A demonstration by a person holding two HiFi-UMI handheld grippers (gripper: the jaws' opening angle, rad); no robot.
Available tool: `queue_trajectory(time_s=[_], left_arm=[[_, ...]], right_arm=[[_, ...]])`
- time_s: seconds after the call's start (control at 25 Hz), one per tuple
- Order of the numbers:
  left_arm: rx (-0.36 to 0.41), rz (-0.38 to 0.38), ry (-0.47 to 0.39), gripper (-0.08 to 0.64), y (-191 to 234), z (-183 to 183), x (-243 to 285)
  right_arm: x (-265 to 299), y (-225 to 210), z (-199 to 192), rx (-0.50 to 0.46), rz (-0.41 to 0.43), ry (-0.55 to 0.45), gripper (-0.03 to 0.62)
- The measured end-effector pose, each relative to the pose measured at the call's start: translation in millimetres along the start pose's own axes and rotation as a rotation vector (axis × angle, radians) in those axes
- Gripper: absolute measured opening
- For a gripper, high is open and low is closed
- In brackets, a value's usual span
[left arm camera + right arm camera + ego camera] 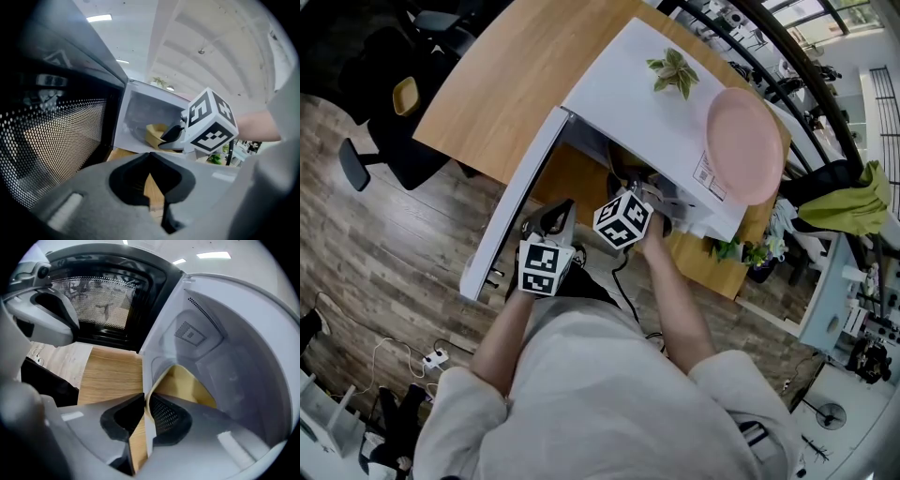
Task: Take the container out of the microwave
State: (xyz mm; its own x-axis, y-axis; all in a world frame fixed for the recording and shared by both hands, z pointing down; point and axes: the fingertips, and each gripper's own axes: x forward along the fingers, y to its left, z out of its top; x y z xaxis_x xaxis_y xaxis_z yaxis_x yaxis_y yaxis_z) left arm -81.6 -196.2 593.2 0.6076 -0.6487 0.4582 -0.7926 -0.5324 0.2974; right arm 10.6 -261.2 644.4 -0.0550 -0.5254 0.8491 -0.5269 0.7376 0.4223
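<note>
A wooden table (483, 103) carries a white microwave (623, 98) at its right end, the oven's front set along the table's near edge where the person stands. Its door (511, 211) hangs wide open to the left, out past that edge and over the floor. On the oven's top a pink plate (742, 145) lies toward the right corner, with a small plant (673, 71) near the back edge. The container (190, 387), tan-yellow and open-topped, sits inside the cavity close to the front opening; whether it rests on the cavity floor or is already raised cannot be told. The right gripper (145, 401) reaches into the cavity and is clenched on the container's near wall, the thin rim standing upright between its jaws. The left gripper (150, 157) waits outside, beside the open door, its jaws pressed together on nothing. The container's wall looks thin and somewhat bendable, so it is probably light and likely to flex or tip when held by one side alone. What it holds is not visible, so a slow, level pull seems wise. The hold on the near rim suits a straight draw toward the table's near edge, and a grip lower on the wall would probably bend it less
</note>
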Motion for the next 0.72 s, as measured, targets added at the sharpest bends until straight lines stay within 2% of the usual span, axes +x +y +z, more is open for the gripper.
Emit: queue_trajectory(time_s=[0.72], left_arm=[[0.003, 0.029, -0.010, 0.003, -8, -3, -8]], right_arm=[[-25, 9, 13, -0.020, 0.018, -0.092, 0.051]])
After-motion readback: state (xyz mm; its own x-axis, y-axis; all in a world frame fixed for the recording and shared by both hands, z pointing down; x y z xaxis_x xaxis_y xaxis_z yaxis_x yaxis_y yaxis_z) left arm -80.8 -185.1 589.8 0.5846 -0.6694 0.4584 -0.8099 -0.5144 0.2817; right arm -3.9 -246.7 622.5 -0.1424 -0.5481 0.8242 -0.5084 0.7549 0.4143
